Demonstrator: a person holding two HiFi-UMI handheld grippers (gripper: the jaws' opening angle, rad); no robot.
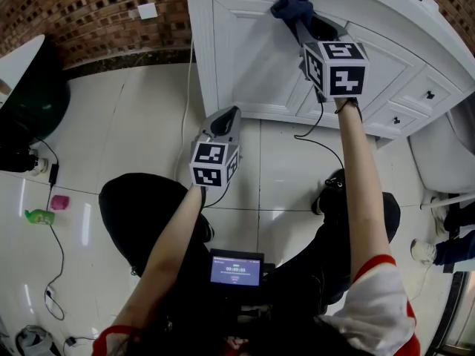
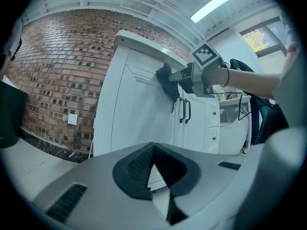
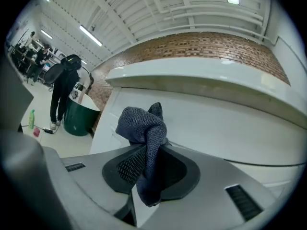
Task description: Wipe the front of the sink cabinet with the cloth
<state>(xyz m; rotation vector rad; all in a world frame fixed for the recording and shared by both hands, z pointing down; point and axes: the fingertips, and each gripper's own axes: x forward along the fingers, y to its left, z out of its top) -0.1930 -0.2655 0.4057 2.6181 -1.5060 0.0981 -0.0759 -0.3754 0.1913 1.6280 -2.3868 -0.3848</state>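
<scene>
The white sink cabinet (image 1: 252, 58) stands against the brick wall. A dark blue cloth (image 1: 291, 6) is pressed on the top of its left door panel, just under the countertop. My right gripper (image 1: 300, 22) is shut on it. In the right gripper view the cloth (image 3: 143, 131) bunches up between the jaws, close to the cabinet front (image 3: 225, 123). My left gripper (image 1: 225, 119) hangs lower, over the floor tiles in front of the cabinet, shut on nothing. In the left gripper view the left gripper (image 2: 152, 151) points at the cabinet (image 2: 134, 114), where the cloth (image 2: 166, 78) shows.
Black door handles (image 2: 184, 110) and small drawer knobs (image 1: 429, 94) sit right of the wiped panel. A white toilet (image 1: 445, 162) stands at the right. On the floor at the left are a dark green bin (image 1: 30, 102), cables, a green bottle (image 1: 38, 216) and a pink item (image 1: 59, 202).
</scene>
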